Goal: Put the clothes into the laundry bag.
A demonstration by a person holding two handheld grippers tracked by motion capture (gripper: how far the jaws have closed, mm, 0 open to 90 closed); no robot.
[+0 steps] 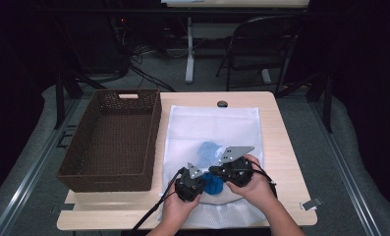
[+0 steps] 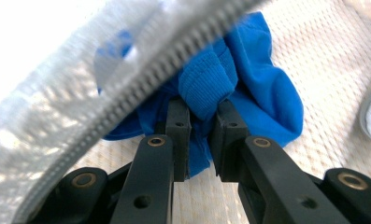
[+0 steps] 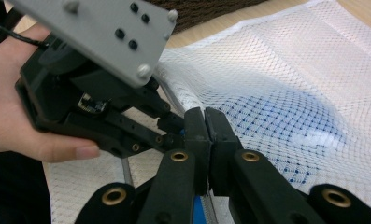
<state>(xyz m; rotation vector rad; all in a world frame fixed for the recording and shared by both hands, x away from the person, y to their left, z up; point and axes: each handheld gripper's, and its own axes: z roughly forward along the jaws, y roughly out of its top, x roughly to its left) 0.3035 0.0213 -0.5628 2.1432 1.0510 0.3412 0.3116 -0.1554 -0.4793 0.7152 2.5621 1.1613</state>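
L hand-held gripper (image 2: 203, 140) pinching blue cloth (image 2: 248, 88) at mesh bag (image 1: 217, 123) mouth, prob. to feed it in. R hand-held gripper (image 3: 205, 140) pressed together on bag's zip edge (image 2: 141, 70), lifting it so mouth stays open. Bag flat on tabletop (image 1: 281, 132), beside brown basket (image 1: 79, 162).

A light wooden table (image 1: 281, 147) carries a brown woven basket (image 1: 104, 183) on its 9 o'clock side, long axis running from 6 to 12, with a slot handle cut in its far wall. A small black grommet (image 1: 222, 103) sits at the table's 12 o'clock edge. A small grey clip (image 1: 311, 203) (its make is unclear) hangs off the corner at 4 o'clock. Beyond the table, at 12, stands a white post (image 1: 189, 49); a dark folding chair (image 1: 261, 44) is at 1 and loose cables (image 1: 143, 64) lie at 11.
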